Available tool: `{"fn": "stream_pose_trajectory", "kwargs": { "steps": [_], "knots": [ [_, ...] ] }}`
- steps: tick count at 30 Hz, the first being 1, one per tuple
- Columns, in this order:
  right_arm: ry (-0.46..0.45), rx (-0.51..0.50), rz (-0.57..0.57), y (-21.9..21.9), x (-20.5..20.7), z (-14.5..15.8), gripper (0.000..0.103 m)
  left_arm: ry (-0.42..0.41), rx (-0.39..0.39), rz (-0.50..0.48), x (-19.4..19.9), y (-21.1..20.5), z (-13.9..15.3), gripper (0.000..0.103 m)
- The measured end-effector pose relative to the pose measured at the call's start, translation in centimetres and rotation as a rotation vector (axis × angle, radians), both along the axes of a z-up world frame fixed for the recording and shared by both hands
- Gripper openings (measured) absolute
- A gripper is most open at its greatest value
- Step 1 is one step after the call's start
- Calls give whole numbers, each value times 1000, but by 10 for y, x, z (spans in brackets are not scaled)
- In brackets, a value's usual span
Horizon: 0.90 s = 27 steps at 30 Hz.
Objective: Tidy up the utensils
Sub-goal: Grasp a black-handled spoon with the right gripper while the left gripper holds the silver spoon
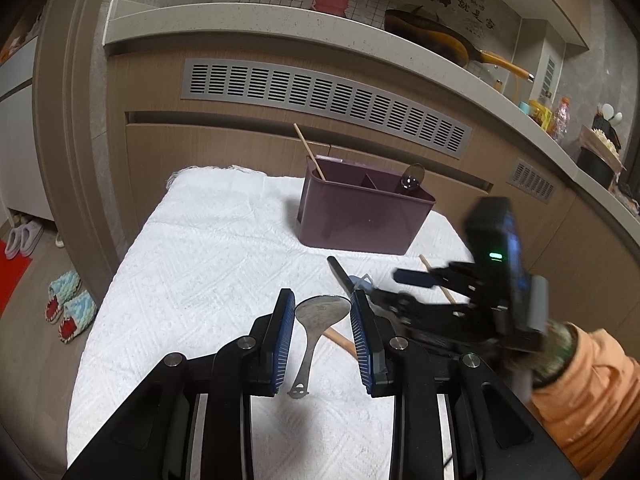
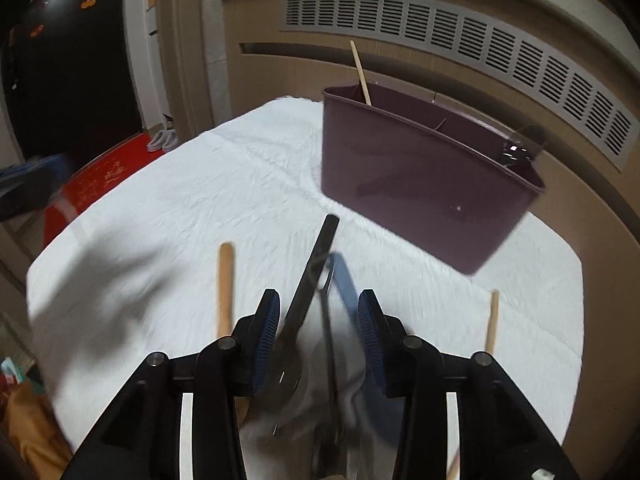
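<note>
A purple utensil holder (image 1: 362,210) stands on the white cloth (image 1: 208,248), with a wooden chopstick (image 1: 309,152) in its left compartment and a metal spoon (image 1: 410,179) in its right. My left gripper (image 1: 322,312) is open, with a metal spoon (image 1: 316,320) lying between its fingers on the cloth. My right gripper (image 2: 318,320) is open around a black-handled utensil (image 2: 316,264), blurred by motion. The holder (image 2: 424,176) stands ahead of it. A wooden handle (image 2: 225,280) lies to the left and a chopstick (image 2: 491,320) to the right.
A wooden cabinet front with a grey vent (image 1: 320,98) stands right behind the cloth. A counter above carries a yellow pan (image 1: 440,36) and bottles. Slippers (image 1: 68,304) lie on the floor at left. The right gripper's body (image 1: 480,288) is close on my left gripper's right.
</note>
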State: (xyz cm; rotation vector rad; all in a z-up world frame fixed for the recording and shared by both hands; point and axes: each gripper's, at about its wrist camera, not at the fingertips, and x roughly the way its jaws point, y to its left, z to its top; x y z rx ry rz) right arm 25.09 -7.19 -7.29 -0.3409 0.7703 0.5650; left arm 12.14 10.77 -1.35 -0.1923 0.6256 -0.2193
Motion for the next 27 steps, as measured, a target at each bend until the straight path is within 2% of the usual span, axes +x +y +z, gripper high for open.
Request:
{"fn": "stream_pose_trajectory", "kwargs": {
  "steps": [3,6,7,8,10,11,12,17,21,25,26,27],
  "knots": [
    [-29,-70,19,19,9,-9,39,3,-6,-7,3,1,-2,30],
    [17,-93,23,28,18,-18,37,7,-16,-6,6,3,-5,30],
    [38,-92,10,28,22,-21,32,8,-17,-6,7,3,-5,30],
    [46,-91,4,27,23,-21,21,11,-18,-6,8,3,-6,30],
    [36,-98,-11,24,21,-18,14,12,-14,-5,8,2,-6,29],
    [28,-95,-15,21,16,-13,5,11,-11,-4,8,2,-5,30],
    [18,-91,-10,18,9,-8,3,9,-8,-4,8,0,-5,30],
    [-64,-53,-23,-7,-28,32,3,-9,19,-18,4,-14,2,30],
    [-84,11,-14,-30,-51,63,3,-44,58,-17,2,-29,9,29],
    [-76,25,35,-35,-56,66,3,-56,60,20,8,-31,12,29],
    [-73,28,55,-34,-55,62,5,-46,51,32,11,-30,10,30],
    [-63,15,70,-30,-54,57,15,-36,46,40,14,-29,7,30]
  ]
}}
